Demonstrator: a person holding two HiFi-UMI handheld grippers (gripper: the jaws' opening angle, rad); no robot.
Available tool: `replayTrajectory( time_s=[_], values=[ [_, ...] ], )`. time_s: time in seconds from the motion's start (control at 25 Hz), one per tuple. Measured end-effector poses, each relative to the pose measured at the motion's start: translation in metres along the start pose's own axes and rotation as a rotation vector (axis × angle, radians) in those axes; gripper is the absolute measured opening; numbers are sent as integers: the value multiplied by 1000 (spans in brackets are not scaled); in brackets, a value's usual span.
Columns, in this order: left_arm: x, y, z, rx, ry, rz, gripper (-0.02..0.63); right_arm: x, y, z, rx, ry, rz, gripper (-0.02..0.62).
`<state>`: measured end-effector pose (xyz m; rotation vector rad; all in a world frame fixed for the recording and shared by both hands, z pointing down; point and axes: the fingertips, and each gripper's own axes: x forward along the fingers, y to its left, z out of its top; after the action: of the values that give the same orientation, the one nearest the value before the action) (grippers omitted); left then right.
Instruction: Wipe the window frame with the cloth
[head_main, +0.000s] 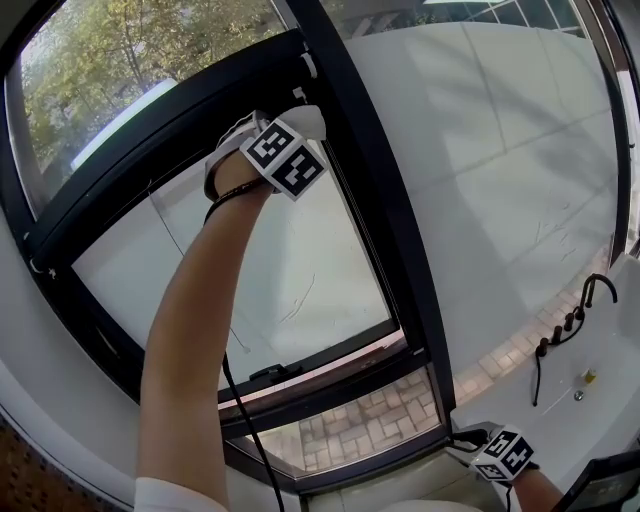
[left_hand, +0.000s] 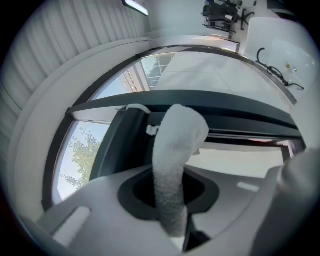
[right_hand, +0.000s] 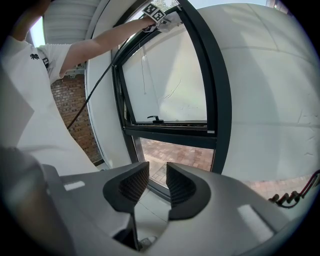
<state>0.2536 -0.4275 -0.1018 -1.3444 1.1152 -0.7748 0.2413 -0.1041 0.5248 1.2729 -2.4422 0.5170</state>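
Up at the window frame's top corner with the cloth
Left gripper jaws clenched on cloth; right gripper low, jaws slightly parted, grasping nothing

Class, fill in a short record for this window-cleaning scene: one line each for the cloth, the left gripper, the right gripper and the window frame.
cloth: white, sticks out from the left gripper
left gripper: shut on the cloth, up at the frame's top corner
right gripper: low, jaws apart, empty
window frame: dark
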Motion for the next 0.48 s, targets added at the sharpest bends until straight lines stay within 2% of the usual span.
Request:
replayTrajectory(
  time_s=[0.16, 0.48],
  values=[
    [-1, 15, 4, -27, 13, -5, 92, -3, 3, 1, 2, -14, -1, 110],
    [-10, 10, -28, 23, 43, 6, 92, -2, 8, -2, -3, 0, 3, 110]
  ],
)
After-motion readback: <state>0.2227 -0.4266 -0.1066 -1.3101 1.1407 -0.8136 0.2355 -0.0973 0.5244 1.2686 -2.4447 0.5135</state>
